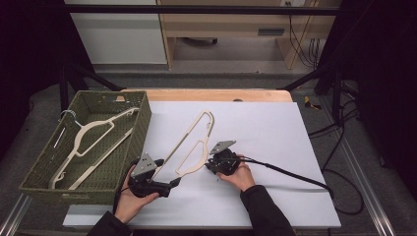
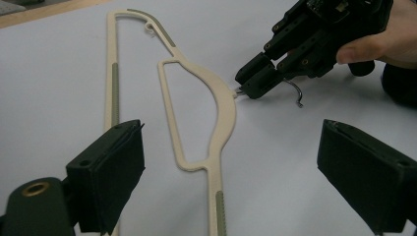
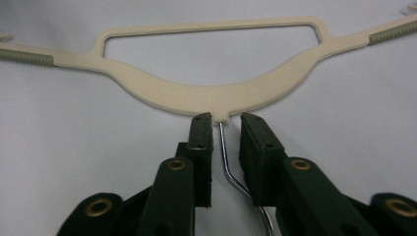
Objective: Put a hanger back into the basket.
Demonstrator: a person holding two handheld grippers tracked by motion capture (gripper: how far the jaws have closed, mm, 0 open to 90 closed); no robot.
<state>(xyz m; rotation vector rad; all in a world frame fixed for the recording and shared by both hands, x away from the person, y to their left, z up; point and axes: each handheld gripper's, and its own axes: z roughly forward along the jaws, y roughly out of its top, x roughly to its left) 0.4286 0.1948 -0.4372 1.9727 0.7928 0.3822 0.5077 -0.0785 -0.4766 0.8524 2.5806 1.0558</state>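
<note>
While the cream hanger point(image 1: 192, 145) is lying flat mid-frame on the white sheet point(image 1: 275, 132), both grippers are flanking it.
Right gripper point(image 3: 225, 120) is straddling the metal hook point(image 3: 223, 157) with a narrow gap, not yet pinching; left gripper point(image 2: 231, 167) is waiting wide open, holding nothing, near the basket point(image 1: 140, 123).

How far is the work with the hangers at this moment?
Done: one hanger lies in the green basket. In hand: the right tongs straddle the metal hook of the second hanger on the white mat, not yet clamped. The left tongs wait open beside it. Left: lift it into the basket.
</note>
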